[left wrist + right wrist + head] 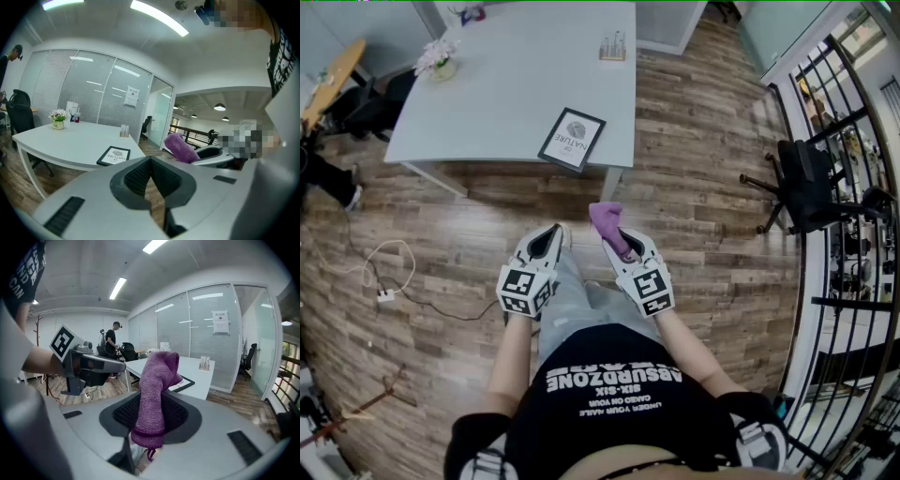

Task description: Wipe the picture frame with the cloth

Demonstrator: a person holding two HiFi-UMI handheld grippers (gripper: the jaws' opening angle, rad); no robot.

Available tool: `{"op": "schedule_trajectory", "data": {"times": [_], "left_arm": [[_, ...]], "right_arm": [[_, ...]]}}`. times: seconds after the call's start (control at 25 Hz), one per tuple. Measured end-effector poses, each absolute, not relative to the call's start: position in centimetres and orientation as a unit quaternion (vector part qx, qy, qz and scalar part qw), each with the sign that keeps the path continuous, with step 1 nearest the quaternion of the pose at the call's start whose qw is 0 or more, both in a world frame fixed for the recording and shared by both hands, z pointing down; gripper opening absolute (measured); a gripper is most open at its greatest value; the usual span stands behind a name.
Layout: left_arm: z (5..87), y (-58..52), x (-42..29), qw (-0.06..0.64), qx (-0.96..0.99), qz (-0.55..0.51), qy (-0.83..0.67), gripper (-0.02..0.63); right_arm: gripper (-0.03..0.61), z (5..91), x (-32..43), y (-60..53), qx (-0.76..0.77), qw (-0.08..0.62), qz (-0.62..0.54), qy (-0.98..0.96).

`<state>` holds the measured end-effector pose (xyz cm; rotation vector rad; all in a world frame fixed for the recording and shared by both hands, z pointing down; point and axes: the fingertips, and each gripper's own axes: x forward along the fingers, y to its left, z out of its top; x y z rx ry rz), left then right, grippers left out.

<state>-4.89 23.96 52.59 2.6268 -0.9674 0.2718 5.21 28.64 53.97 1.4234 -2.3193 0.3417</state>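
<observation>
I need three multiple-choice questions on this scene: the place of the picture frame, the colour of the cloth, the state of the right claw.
1. Where is the picture frame? A. on the floor B. flat on the table C. on a chair
2. What colour is the cloth? A. green B. white C. purple
3. The right claw is: A. shut on the cloth B. open and empty C. shut on the frame
Answers: 1 B, it lies near the table's corner; 2 C, it looks purple in every view; 3 A, its jaws pinch the cloth.
</observation>
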Motion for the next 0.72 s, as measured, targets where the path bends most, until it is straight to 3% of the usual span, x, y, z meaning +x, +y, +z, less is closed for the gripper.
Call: {"op": "schedule_trajectory", "data": {"times": [0.72], "left_arm": [[52.4,21.7,-2.9,0.151,0.931,0.115,-0.311,0.015]], "right_arm": [[0.137,53.4,7.0,26.7,0.540,0.179,0.129,-0.813]]}}
